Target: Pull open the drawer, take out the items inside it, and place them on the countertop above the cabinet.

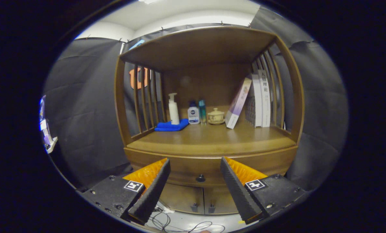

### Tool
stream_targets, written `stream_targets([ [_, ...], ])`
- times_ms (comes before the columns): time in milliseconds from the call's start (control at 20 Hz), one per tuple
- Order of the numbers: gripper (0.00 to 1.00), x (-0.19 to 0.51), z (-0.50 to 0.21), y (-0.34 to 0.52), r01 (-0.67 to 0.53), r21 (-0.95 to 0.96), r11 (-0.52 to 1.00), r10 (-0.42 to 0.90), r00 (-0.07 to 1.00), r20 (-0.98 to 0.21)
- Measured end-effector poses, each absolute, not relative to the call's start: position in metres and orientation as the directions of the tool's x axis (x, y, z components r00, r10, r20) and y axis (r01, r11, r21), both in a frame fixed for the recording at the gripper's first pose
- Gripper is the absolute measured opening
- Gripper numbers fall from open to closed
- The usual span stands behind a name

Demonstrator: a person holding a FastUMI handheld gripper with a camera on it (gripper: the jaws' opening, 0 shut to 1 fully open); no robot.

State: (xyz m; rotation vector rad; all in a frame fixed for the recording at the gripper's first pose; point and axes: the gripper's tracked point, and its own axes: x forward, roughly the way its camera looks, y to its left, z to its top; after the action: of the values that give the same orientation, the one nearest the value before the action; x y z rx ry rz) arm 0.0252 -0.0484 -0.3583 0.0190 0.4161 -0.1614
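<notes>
A wooden cabinet stands ahead with a closed drawer (209,168) under its countertop (212,139). The drawer's small dark knob (200,178) sits beyond my fingers, in line with the gap between them. My gripper (195,163) is open, its black ridged fingers (155,187) spread wide with nothing between them, still some way short of the drawer front. What lies inside the drawer is hidden.
On the countertop's back stand a white pump bottle (173,109) on a blue cloth (170,126), two small bottles (193,114), a lidded cup (216,116) and leaning books (254,102). Slatted sides enclose the shelf. Two small cupboard doors (193,199) sit below; cables (180,225) lie on the floor.
</notes>
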Motion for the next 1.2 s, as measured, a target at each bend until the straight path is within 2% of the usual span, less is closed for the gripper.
stream_targets([
  [400, 0.99, 0.043, -0.428, -0.049, 0.184, -0.059, 0.981, -0.190, 0.854, -0.485],
  [500, 0.95, 0.049, -0.437, -0.053, 0.201, -0.062, 0.978, -0.205, 0.846, -0.493],
  [700, 0.83, 0.055, -0.455, -0.064, 0.247, -0.071, 0.966, -0.249, 0.832, -0.496],
  [850, 0.69, 0.059, -0.463, -0.068, 0.275, -0.088, 0.957, -0.281, 0.821, -0.497],
  [1100, 0.56, 0.070, -0.470, -0.075, 0.296, -0.123, 0.947, -0.318, 0.818, -0.479],
  [1200, 0.47, 0.072, -0.474, -0.077, 0.311, -0.108, 0.944, -0.323, 0.814, -0.483],
])
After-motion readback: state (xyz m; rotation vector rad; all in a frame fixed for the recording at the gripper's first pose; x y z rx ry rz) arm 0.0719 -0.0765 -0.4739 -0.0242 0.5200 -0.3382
